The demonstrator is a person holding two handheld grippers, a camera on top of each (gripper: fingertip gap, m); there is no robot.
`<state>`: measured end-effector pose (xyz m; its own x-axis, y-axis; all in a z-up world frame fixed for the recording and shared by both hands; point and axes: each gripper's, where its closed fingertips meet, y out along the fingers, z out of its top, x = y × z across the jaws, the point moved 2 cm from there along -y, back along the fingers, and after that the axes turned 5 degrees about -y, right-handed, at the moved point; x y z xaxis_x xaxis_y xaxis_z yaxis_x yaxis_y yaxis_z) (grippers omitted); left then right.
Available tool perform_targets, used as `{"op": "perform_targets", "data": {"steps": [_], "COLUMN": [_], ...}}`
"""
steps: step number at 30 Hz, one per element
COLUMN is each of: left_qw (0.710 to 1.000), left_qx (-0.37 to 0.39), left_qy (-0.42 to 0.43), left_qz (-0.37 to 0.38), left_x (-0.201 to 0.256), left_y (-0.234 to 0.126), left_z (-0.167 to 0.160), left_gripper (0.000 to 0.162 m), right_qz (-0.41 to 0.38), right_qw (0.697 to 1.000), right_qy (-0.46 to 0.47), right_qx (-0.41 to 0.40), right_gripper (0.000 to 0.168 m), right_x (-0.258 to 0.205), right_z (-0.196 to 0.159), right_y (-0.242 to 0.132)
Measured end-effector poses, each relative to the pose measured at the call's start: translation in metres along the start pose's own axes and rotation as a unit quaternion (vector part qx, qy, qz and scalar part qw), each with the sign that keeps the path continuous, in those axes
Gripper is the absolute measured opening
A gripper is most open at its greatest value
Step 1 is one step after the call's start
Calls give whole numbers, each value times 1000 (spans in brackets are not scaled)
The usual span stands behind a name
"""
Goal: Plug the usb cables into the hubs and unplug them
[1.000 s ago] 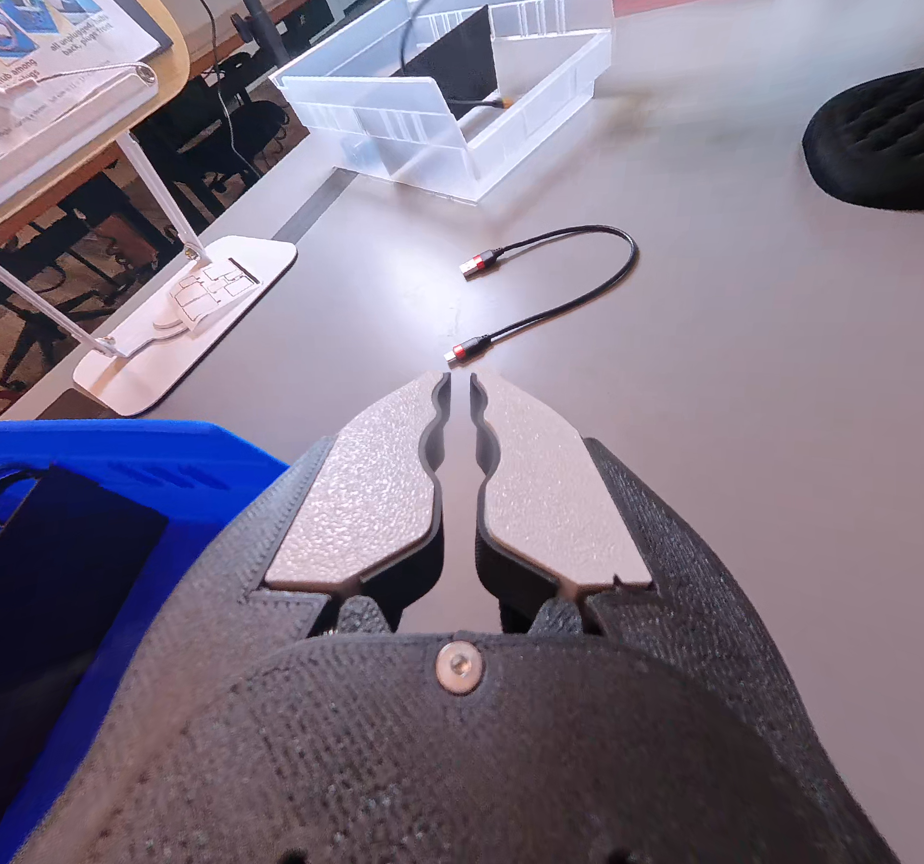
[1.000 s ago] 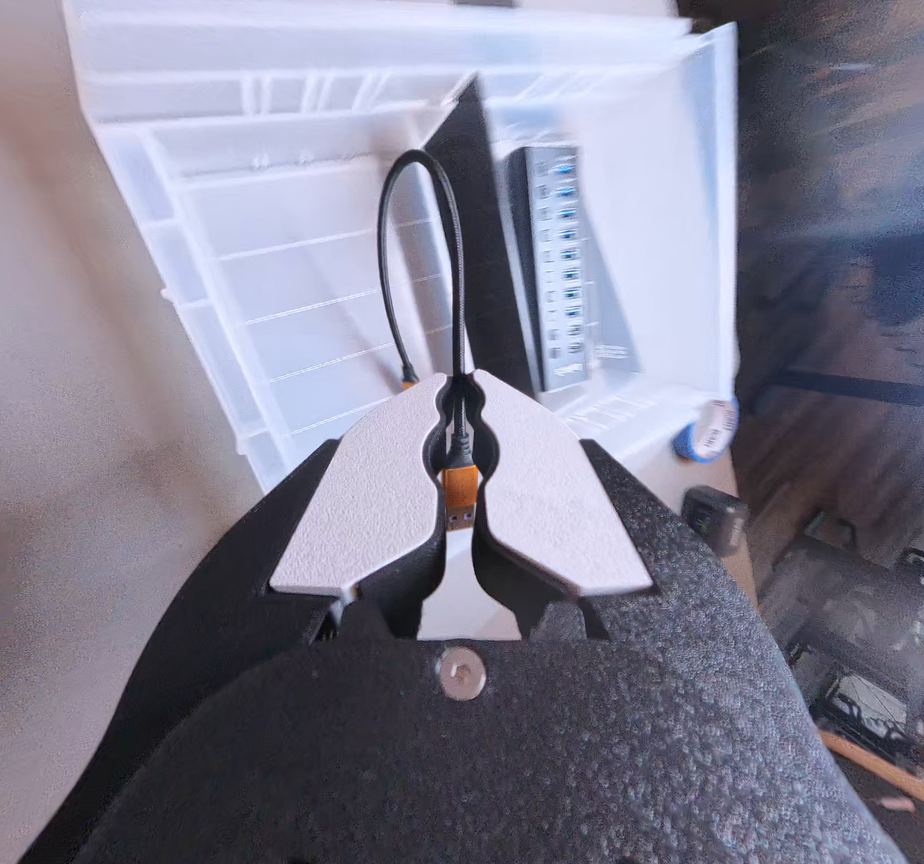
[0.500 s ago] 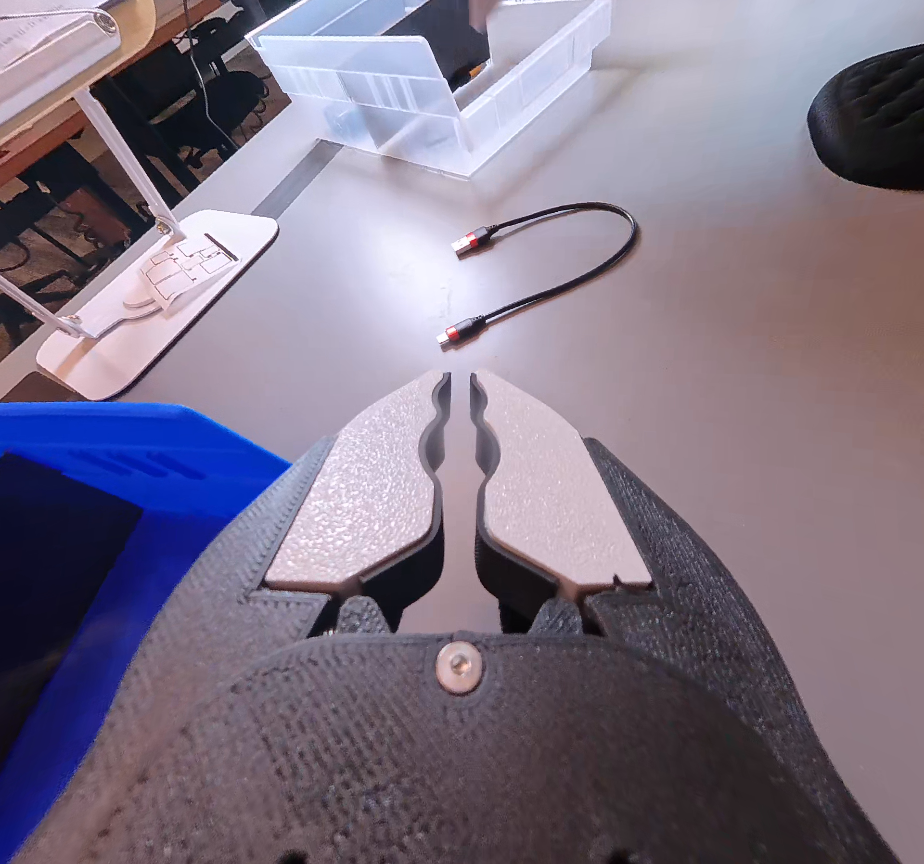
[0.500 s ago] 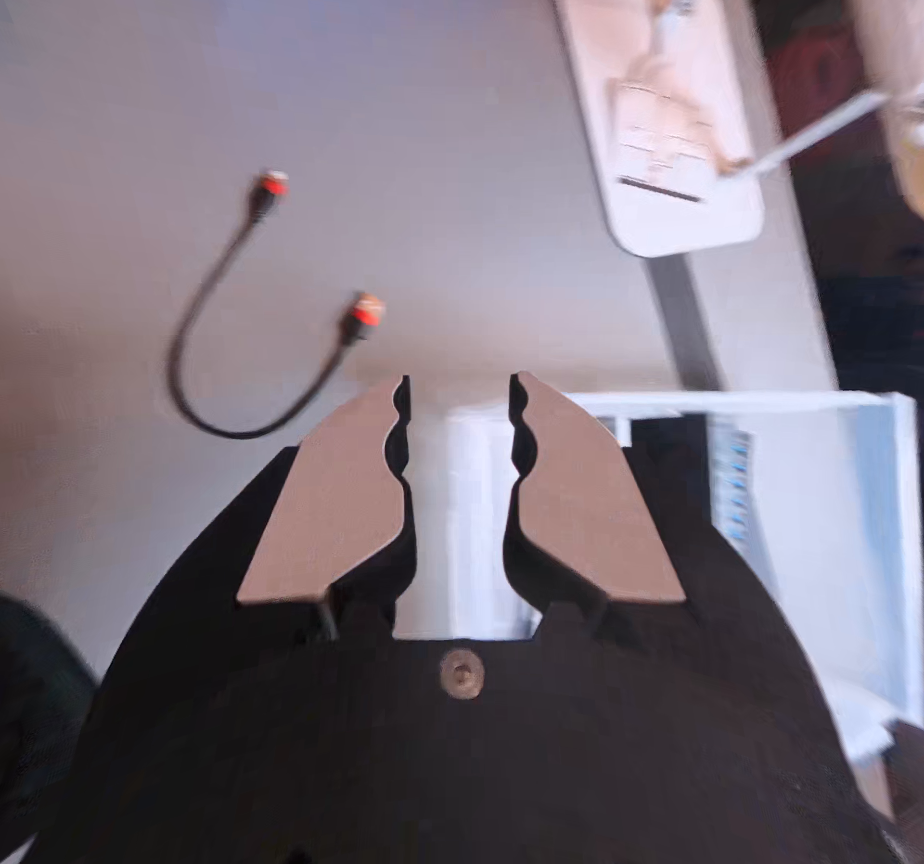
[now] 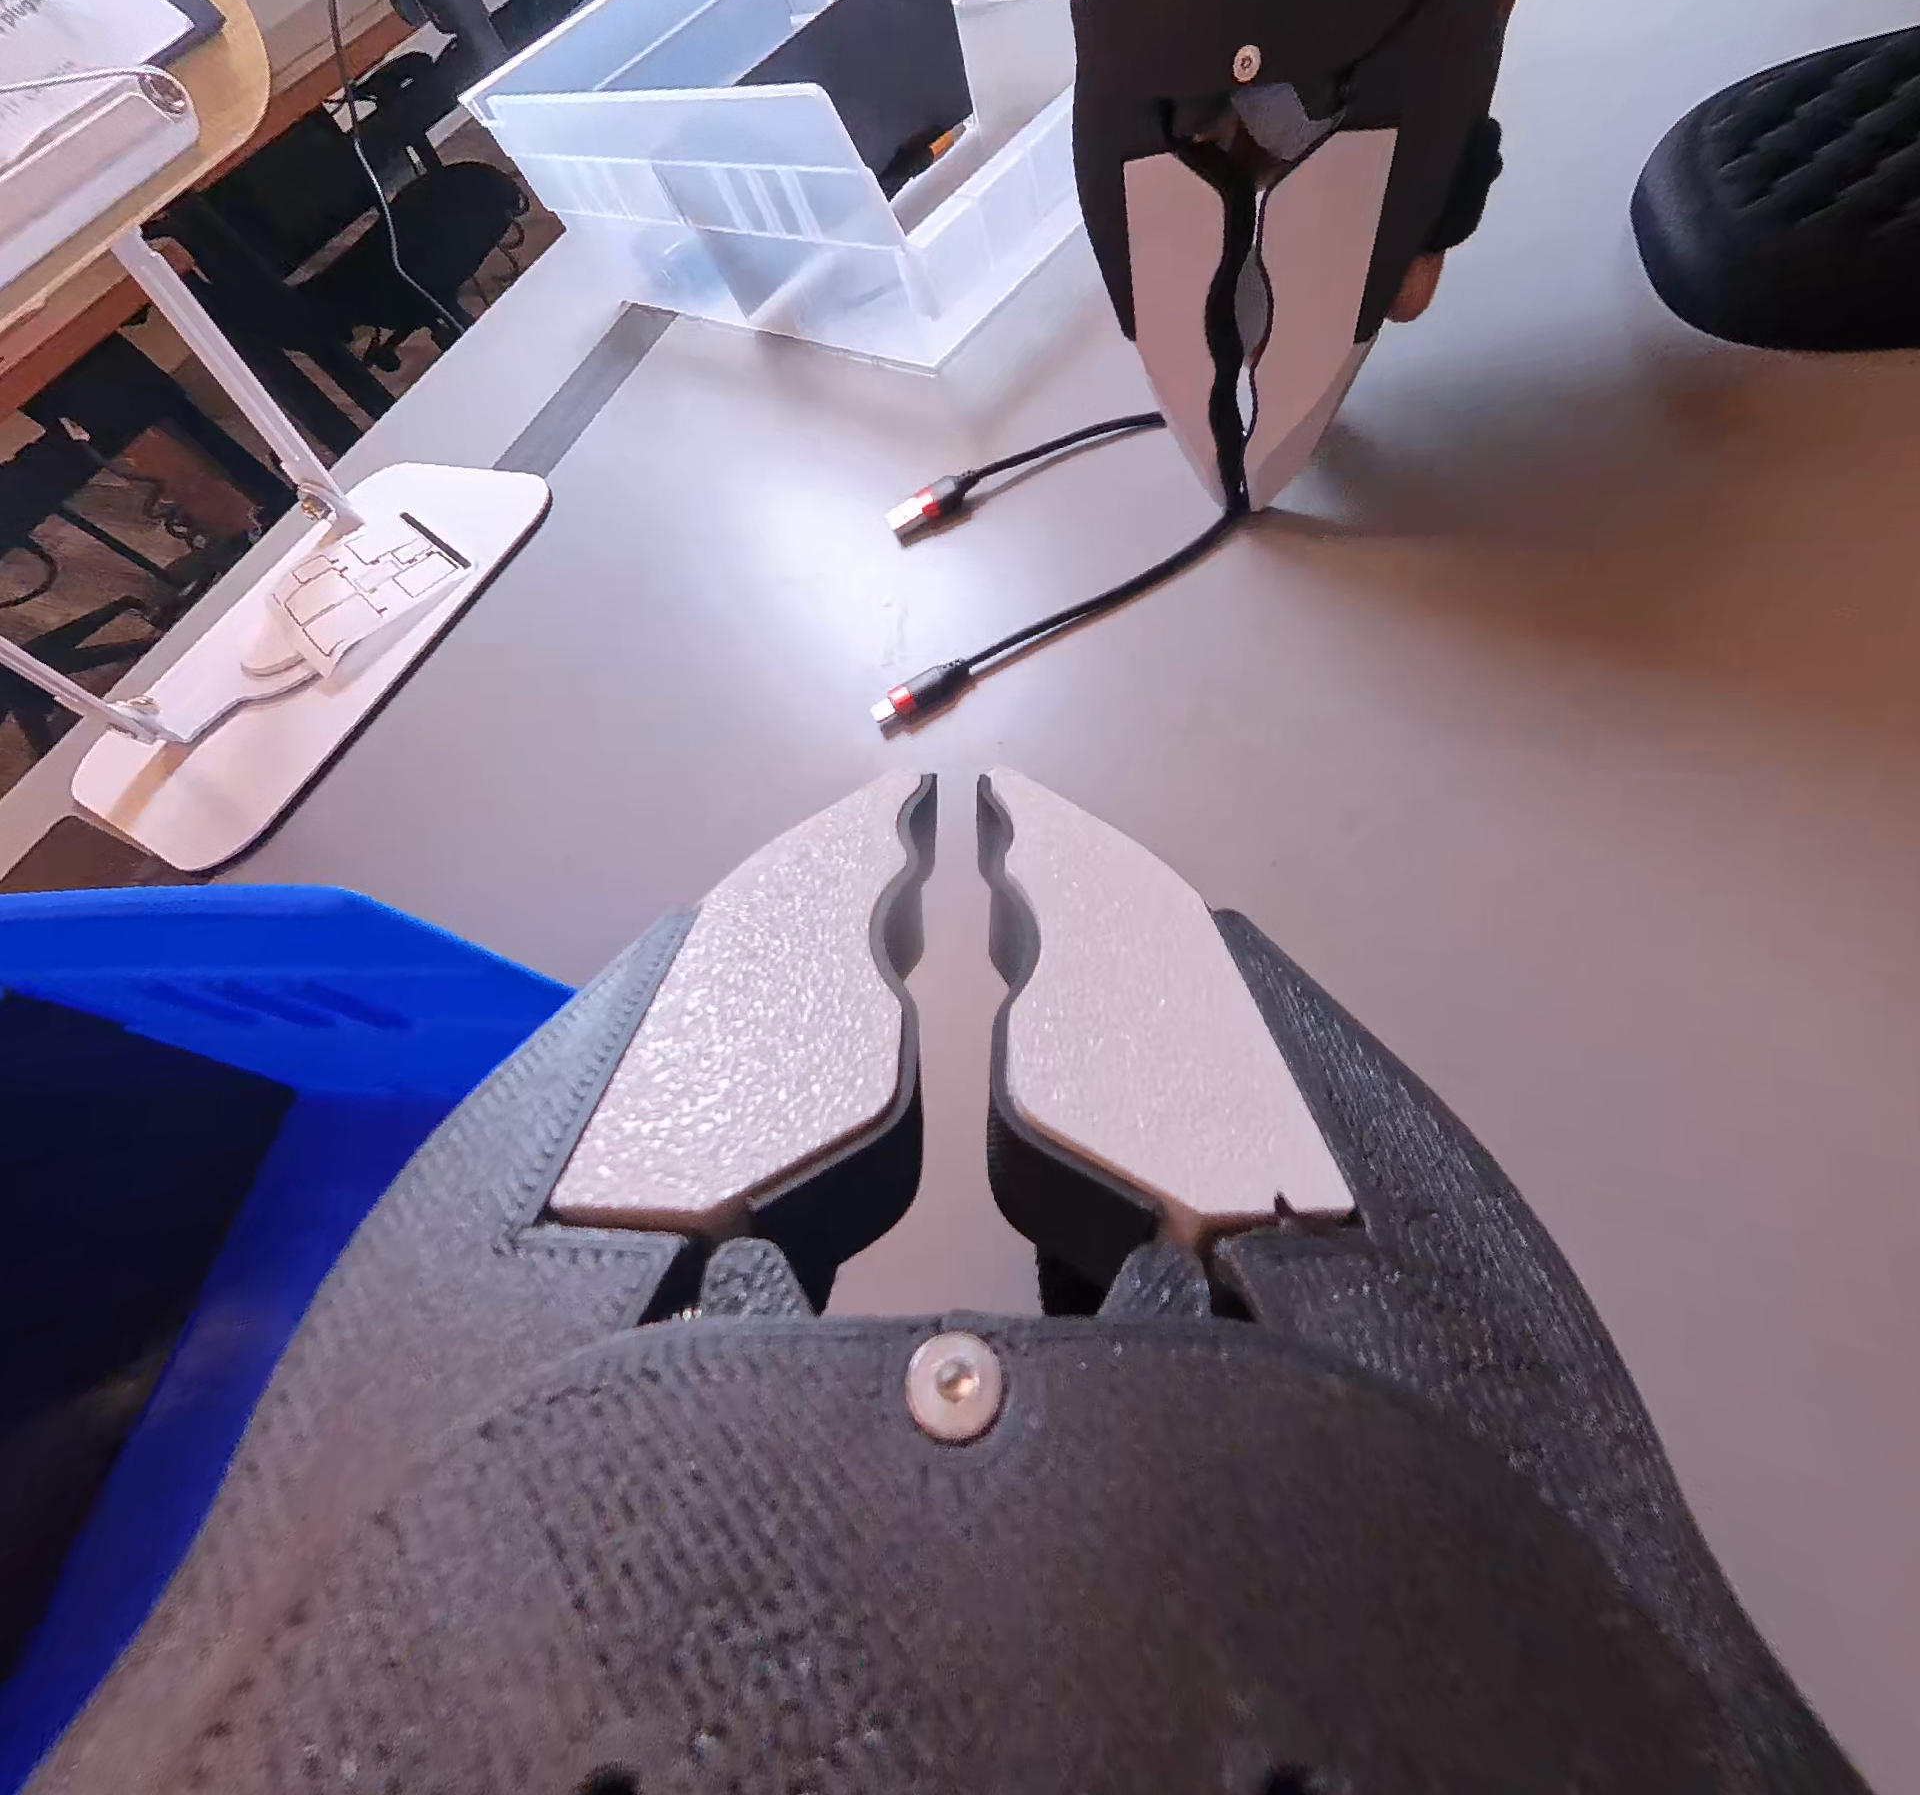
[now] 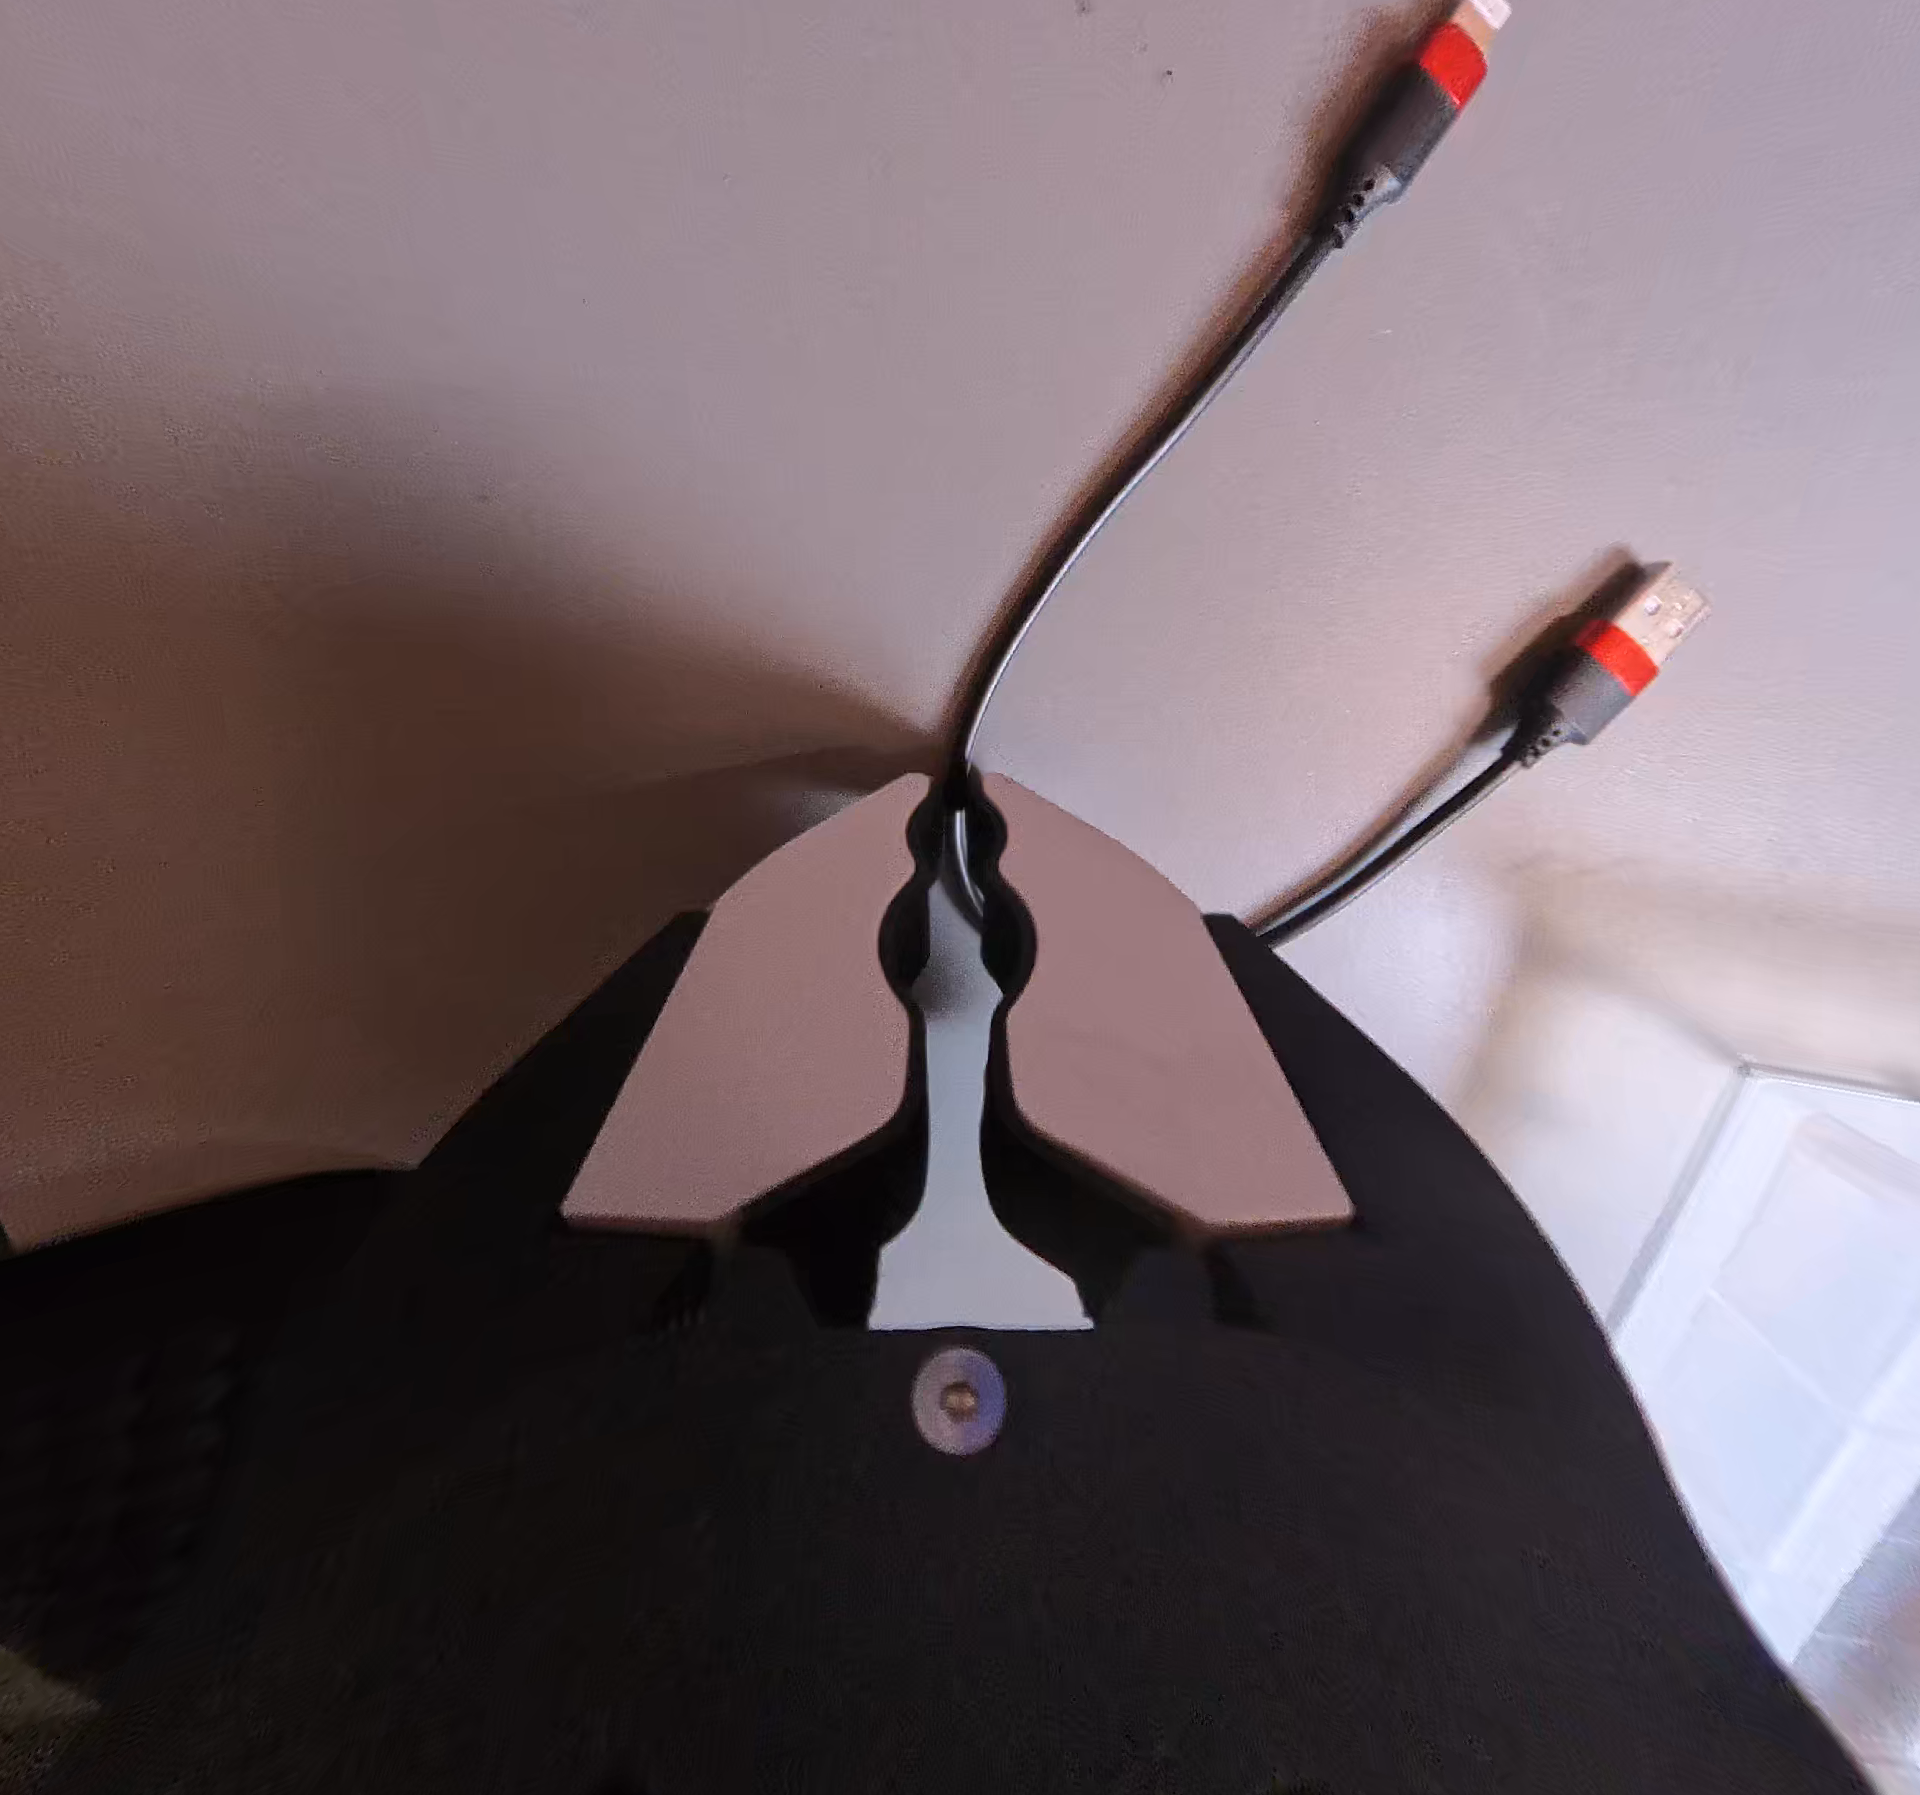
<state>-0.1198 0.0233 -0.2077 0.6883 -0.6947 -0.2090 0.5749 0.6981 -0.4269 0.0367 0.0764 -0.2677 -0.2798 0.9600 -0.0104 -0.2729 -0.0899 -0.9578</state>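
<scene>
A short black usb cable (image 5: 1081, 602) with red-banded plugs lies on the grey table. In the left wrist view its wide plug (image 5: 925, 514) and small plug (image 5: 912, 703) point left. My right gripper (image 5: 1236, 498) points down at the table and is shut on the cable's bend. In the right wrist view the right gripper (image 6: 956, 789) pinches the cable (image 6: 1143, 457) at its tips, with both plugs (image 6: 1621, 654) off to the right. My left gripper (image 5: 956, 779) is shut and empty, just short of the small plug. No hub shows.
A clear plastic bin (image 5: 727, 135) with a black divider (image 5: 873, 72) stands at the back; its corner shows in the right wrist view (image 6: 1818, 1330). A blue bin (image 5: 260, 966) sits at my lower left. A white lamp base (image 5: 312, 602) stands left, a black cushion (image 5: 1787, 197) right. Across from one pair of fingers to the other is roughly 15 cm.
My right gripper let go of the orange-plugged cable over the clear bin, swung to the table and closed on the black cable's bend. My left gripper barely moved.
</scene>
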Motion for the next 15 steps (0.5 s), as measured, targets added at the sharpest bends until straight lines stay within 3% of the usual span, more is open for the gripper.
{"op": "perform_targets", "data": {"steps": [6,11,15], "left_qw": [1000,1000,1000], "left_qx": [4,4,1], "left_qy": [3,2,4], "left_qz": [-2,-4,-8], "left_x": [1,2,3], "left_y": [-1,0,1], "left_z": [2,2,1], "left_gripper": [7,7,6], "right_qz": [3,-63,-170], "right_qw": [999,991,977], "right_qy": [-24,-12,2], "right_qx": [34,120,129], "right_gripper": [3,3,4], "right_x": [-18,-6,24], "right_z": [4,20,4], "right_y": [-13,-106,-187]}}
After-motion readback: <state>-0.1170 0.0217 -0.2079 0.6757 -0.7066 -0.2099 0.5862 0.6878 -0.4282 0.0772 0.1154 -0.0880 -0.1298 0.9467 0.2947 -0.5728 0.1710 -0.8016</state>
